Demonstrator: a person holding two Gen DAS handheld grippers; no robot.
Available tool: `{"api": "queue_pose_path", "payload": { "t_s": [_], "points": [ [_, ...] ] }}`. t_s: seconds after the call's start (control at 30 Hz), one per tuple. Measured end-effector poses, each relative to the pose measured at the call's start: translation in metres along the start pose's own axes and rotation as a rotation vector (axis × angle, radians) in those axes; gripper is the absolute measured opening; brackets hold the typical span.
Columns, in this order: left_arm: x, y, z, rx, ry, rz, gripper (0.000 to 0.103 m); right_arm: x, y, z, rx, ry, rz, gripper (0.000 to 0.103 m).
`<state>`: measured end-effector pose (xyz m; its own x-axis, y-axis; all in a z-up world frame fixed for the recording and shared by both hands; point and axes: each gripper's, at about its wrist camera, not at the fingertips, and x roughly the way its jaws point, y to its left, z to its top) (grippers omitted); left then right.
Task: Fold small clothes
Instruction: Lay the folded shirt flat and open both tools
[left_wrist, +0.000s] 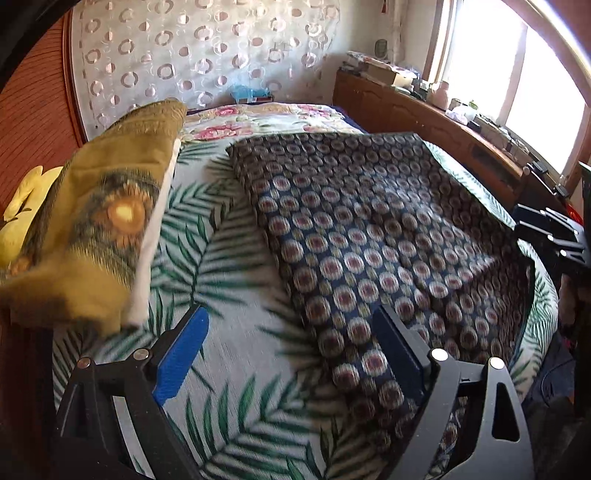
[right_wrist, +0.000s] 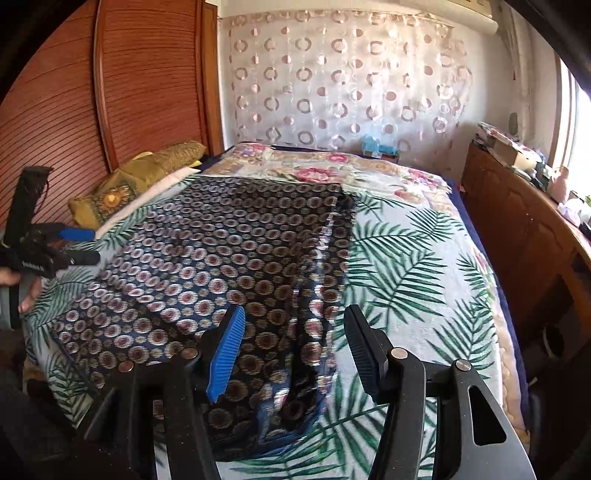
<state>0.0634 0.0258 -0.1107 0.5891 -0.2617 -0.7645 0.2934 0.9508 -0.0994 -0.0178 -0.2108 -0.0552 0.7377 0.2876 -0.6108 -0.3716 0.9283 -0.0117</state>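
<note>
A dark navy garment (left_wrist: 369, 229) with rows of round flower medallions lies spread flat on the bed. In the right wrist view the same garment (right_wrist: 221, 251) has its near right part bunched into folds. My left gripper (left_wrist: 291, 314) stands wide open above the garment's left edge, with nothing between its pads. From the right wrist view, the left gripper (right_wrist: 92, 244) hangs over the bed's left side, held by a hand (right_wrist: 22, 291). My right gripper (right_wrist: 295, 314) is open above the bunched folds; its pads do not press on the cloth.
The bed cover (left_wrist: 229, 369) is pale with green palm leaves. An olive-yellow pillow (left_wrist: 103, 221) lies at the left by the wooden wardrobe door (right_wrist: 110, 92). A wooden cabinet (right_wrist: 524, 229) topped with clutter runs along the right side, under a bright window (left_wrist: 517, 81).
</note>
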Motion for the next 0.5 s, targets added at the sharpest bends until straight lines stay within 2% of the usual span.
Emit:
{"api": "queue_pose_path", "payload": {
  "t_s": [0.3,0.4,0.5],
  "points": [
    [-0.014,-0.012,-0.033,-0.016,0.030,-0.043,0.090,-0.001,0.026,-0.003,-0.025,-0.002,0.058,0.058],
    [-0.017,-0.016,-0.042,-0.025,0.034,-0.068,0.079,0.001,0.034,-0.004,-0.030,0.007,0.082,0.058],
    [-0.018,-0.018,-0.050,-0.034,0.044,-0.086,0.063,0.001,0.038,-0.006,-0.037,0.021,0.101,0.058]
  ]
}}
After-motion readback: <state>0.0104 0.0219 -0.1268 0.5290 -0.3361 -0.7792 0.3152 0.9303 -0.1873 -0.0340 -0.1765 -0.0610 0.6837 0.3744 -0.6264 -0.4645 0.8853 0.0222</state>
